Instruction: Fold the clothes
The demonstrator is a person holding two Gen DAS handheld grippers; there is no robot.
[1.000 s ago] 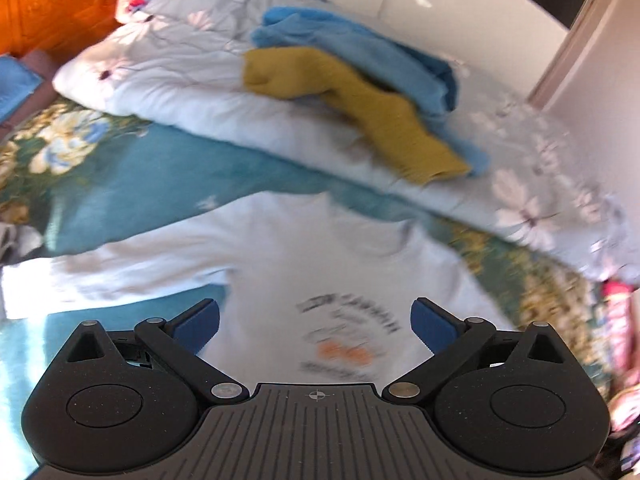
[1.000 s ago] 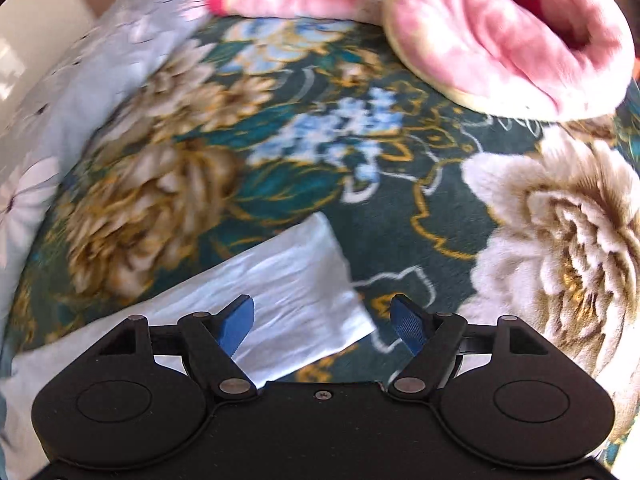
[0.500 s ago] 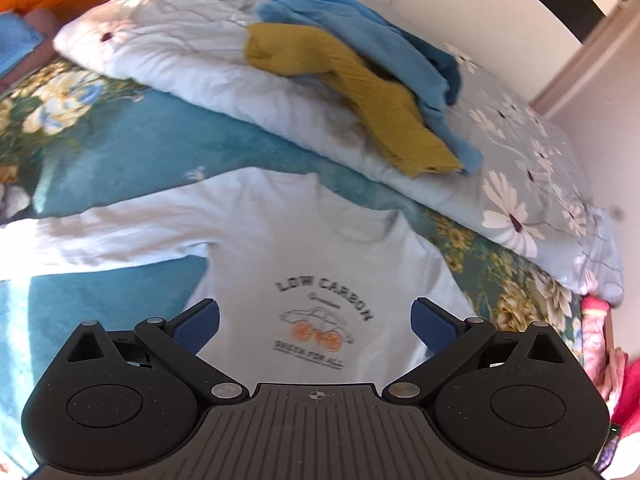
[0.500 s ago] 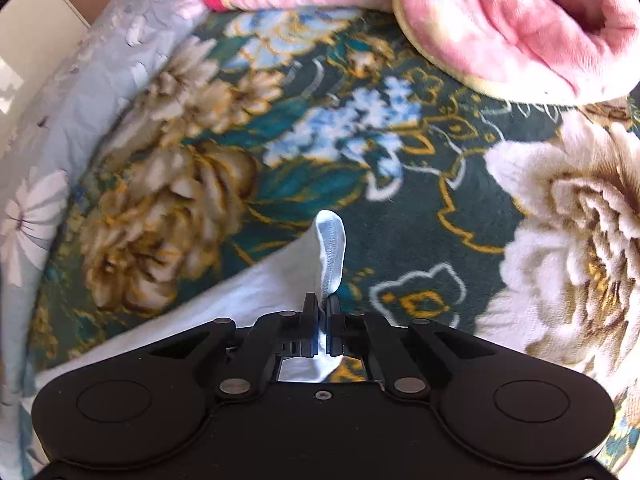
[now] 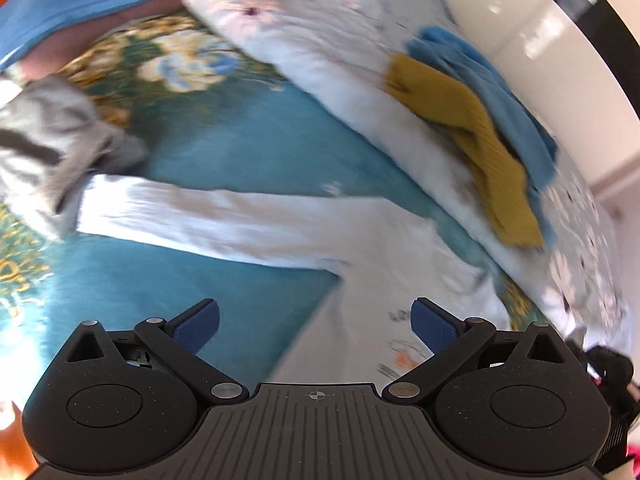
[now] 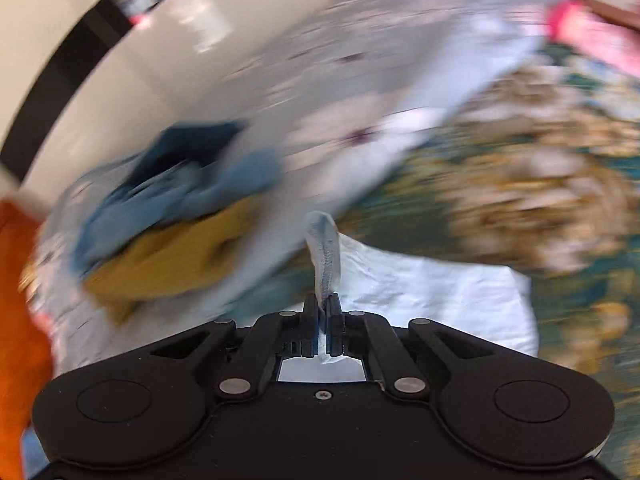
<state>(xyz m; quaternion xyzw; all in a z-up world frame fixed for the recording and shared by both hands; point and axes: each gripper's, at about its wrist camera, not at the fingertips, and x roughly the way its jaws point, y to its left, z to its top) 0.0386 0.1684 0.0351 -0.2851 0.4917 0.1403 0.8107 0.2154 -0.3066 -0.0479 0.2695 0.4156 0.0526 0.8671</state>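
Home bedroom: floral bedspread [image 5: 224, 152], rolled duvet [image 5: 320, 40].

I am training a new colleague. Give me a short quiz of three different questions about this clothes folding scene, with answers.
1. True or false: the right gripper is shut on the white shirt.
2. Which garment lies directly on the mustard sweater? A) grey garment B) blue garment C) pink blanket
3. Fill in: the left gripper hovers with its jaws ____ above the shirt's printed front.

Key: 1 true; 2 B, the blue garment; 3 open.
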